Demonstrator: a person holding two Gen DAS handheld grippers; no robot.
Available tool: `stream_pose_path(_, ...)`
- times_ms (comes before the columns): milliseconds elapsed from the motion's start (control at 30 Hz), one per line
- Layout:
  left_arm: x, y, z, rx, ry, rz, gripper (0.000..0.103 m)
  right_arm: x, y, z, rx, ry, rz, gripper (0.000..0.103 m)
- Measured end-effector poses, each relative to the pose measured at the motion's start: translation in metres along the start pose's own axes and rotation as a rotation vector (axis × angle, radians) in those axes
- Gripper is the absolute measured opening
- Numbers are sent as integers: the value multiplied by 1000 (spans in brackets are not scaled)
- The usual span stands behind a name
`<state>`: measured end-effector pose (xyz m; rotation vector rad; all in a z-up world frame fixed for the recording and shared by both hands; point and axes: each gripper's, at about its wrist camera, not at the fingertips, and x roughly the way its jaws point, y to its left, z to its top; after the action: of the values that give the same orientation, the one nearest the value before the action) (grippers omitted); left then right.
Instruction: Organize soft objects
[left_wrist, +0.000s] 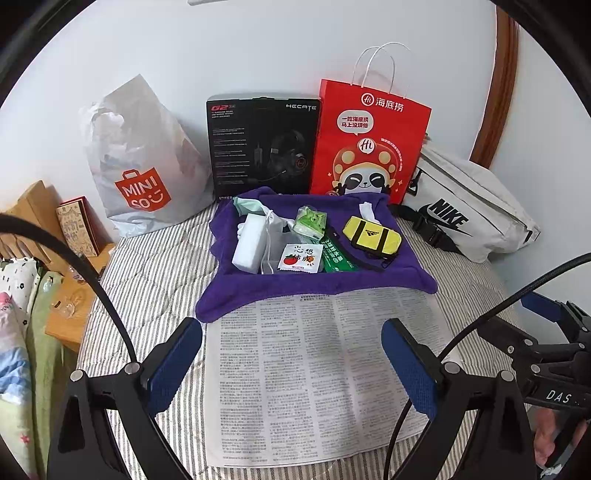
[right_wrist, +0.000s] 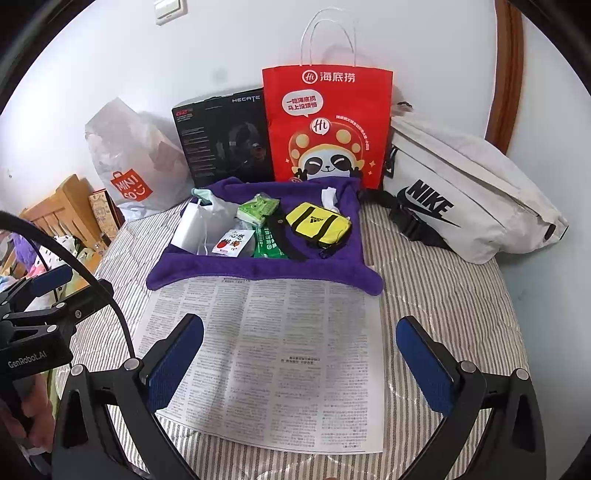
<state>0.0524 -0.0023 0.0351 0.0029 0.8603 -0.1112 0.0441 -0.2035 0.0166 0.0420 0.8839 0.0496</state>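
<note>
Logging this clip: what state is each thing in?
Left tool: open, empty.
Right tool: open, empty.
Purple towel: spread, edges raised, items on it.
Yellow pouch: closed, on towel.
Newspaper: flat.
Red paper bag: upright.
Nike bag: lying.

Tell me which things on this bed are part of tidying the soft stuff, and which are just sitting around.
Part of the job: purple towel, yellow pouch, white pouch, green tissue pack, newspaper.

Just lying about: red paper bag, headset box, white waist bag, plastic shopping bag.
</note>
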Motion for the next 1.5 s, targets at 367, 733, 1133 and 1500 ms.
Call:
stream_pose_path(367,-2,-2,-1,7,-3,-6,98,0,0,0,3,4,0,103)
stream_pose_path(733,2,-1,0,4,13,-3,98,2,-4,0,8,14,-11,103)
stream_pose_path(1133,0,0,1,6,9,0,98,1,-5,1,6,13,-11,103)
stream_pose_path(1500,-2,-1,1,10,9,-1,98,-1,-7,2,7,11,-10,103)
